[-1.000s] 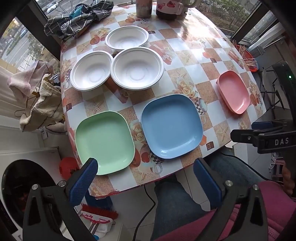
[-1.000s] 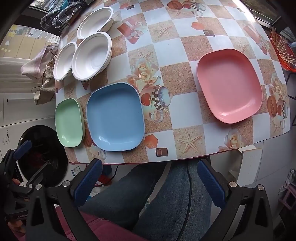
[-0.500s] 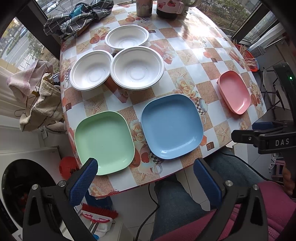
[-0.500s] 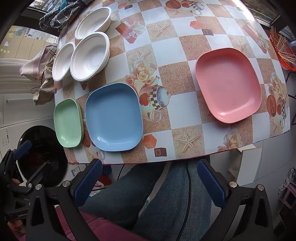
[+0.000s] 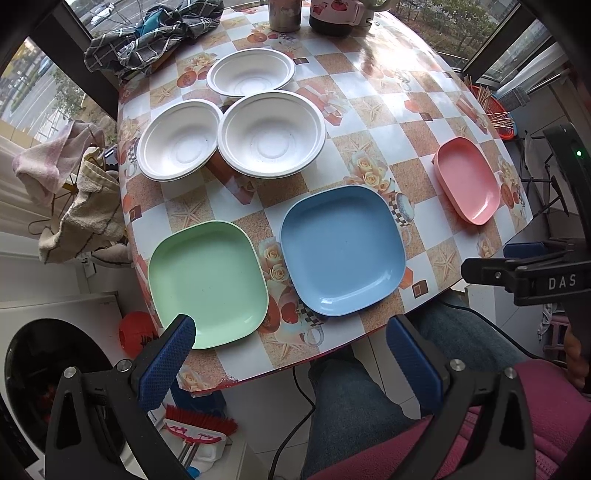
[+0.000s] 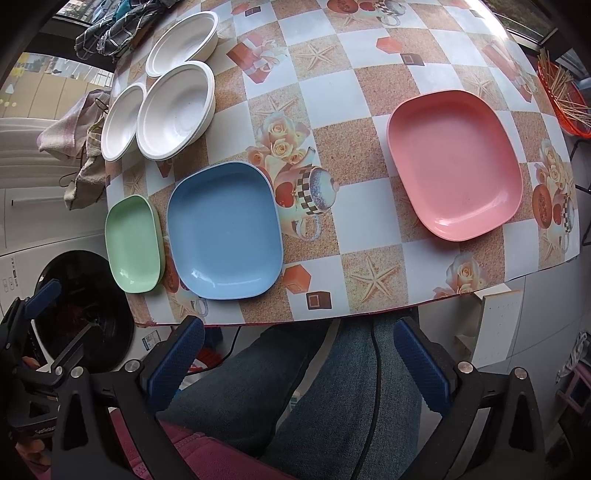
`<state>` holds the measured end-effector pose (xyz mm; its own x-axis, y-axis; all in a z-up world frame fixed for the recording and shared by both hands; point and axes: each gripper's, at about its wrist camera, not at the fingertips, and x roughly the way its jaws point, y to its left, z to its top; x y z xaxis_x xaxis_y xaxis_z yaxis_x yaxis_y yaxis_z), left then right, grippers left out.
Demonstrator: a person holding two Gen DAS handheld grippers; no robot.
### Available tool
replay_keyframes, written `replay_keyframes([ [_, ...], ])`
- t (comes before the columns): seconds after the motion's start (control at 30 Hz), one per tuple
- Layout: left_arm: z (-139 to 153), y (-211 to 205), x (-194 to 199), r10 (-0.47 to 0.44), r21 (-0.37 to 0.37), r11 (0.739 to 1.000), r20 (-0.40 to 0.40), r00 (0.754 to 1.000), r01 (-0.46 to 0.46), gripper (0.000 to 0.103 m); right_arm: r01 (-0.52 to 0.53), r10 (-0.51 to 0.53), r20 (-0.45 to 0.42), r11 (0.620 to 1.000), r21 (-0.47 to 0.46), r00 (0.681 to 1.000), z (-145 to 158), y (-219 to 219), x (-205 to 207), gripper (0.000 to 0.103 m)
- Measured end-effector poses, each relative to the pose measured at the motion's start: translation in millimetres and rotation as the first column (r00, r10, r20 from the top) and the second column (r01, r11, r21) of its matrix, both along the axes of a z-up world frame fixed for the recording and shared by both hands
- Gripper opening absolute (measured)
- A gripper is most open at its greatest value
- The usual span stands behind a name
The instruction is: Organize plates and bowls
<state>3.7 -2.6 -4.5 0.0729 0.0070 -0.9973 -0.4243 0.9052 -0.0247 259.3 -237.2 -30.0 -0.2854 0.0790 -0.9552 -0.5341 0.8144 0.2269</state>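
Three square plates lie along the table's near edge: a green plate point(image 5: 208, 282) point(image 6: 133, 243) on the left, a blue plate point(image 5: 341, 249) point(image 6: 225, 230) in the middle, a pink plate point(image 5: 467, 179) point(image 6: 454, 162) on the right. Behind them sit three white bowls point(image 5: 271, 134) point(image 6: 175, 112), one point(image 5: 179, 146) to its left and one point(image 5: 251, 72) farther back. My left gripper point(image 5: 290, 354) hangs open just off the table edge, its left finger over the green plate's near corner. My right gripper point(image 6: 297, 354) is open below the table edge, empty, in front of the blue plate.
A checked cloth point(image 5: 147, 35) and jars point(image 5: 284, 13) sit at the table's far side. A red basket of sticks point(image 6: 561, 96) hangs past the right edge. A person's knees point(image 6: 295, 387) are under the table; a washing machine point(image 6: 79, 306) stands at the left.
Both grippers have crept slightly forward toward the table, so the plates look a little nearer. Nothing on the table has moved.
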Motion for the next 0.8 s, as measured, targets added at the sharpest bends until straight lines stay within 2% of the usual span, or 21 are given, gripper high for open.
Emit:
replay_keyframes([
  [0.33, -6.8, 0.6, 0.8, -0.008, -0.030, 1.000, -0.056, 0.998, 0.007, 0.103, 0.013, -0.015, -0.020, 0.997, -0.080, 1.000, -4.9, -4.0, 0.8, 0.103],
  [0.47, -9.5, 2.9, 2.3, -0.004, -0.027, 1.000, -0.082, 0.997, 0.001, 0.103, 0.014, -0.015, -0.023, 0.997, -0.070, 1.000, -8.7, -4.8, 0.2, 0.103],
  [0.63, -14.0, 4.9, 5.8, 0.004, 0.003, 1.000, -0.078, 0.997, -0.003, 0.103, 0.013, -0.014, -0.013, 0.998, -0.067, 1.000, -13.2, -6.6, 0.3, 0.103],
  [0.8, -20.6, 6.8, 8.2, 0.007, -0.005, 1.000, -0.085, 0.996, -0.007, 0.103, 0.021, -0.023, -0.043, 0.998, -0.067, 0.999, -16.8, -9.2, 2.3, 0.103],
])
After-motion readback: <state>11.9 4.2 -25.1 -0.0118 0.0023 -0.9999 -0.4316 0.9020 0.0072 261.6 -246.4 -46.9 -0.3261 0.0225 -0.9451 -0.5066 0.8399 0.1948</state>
